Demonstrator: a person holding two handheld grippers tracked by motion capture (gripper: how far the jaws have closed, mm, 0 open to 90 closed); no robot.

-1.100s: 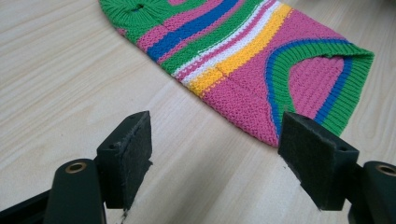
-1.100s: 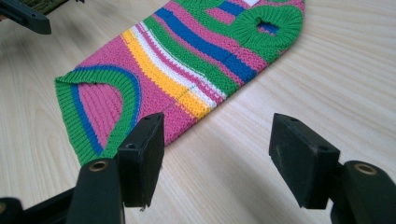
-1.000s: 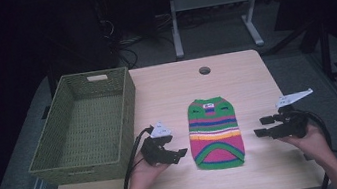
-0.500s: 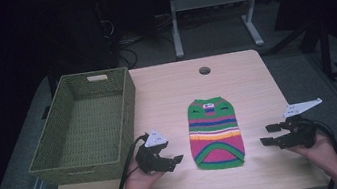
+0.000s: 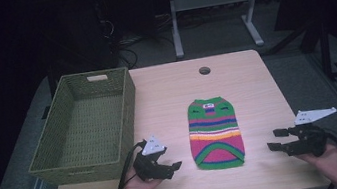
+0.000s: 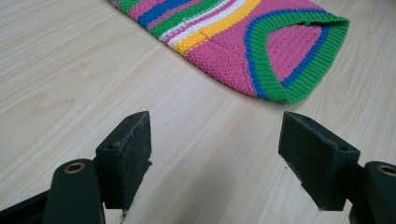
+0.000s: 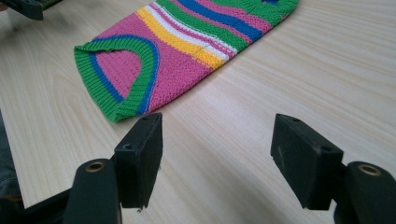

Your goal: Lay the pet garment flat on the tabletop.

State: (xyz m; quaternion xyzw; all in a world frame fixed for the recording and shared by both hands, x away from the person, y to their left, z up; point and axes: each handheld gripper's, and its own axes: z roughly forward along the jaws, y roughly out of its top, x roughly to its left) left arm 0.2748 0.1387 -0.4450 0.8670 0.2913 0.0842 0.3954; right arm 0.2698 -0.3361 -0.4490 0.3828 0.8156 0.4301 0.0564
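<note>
A small striped knit sweater (image 5: 214, 133) in green, pink, blue and yellow lies flat on the wooden table (image 5: 166, 90), its open hem toward the near edge. My left gripper (image 5: 176, 165) rests low near the front edge, left of the hem, jaws open and pointing at it with nothing between them. In the left gripper view the hem (image 6: 299, 60) lies just beyond the open gripper (image 6: 215, 156). My right gripper (image 5: 273, 140) is open to the right of the sweater, pointing left. The right gripper view shows the sweater (image 7: 182, 51) ahead of the empty gripper (image 7: 217, 161).
A green woven basket (image 5: 86, 129), empty, stands on the table's left side. A round cable hole (image 5: 204, 71) sits near the far edge. Beyond the table are a dark floor, cables and a metal frame (image 5: 213, 2).
Both hands have drawn back toward the near edge of the table and slightly outward from the sweater. The jaws stay open, and the sweater has not moved.
</note>
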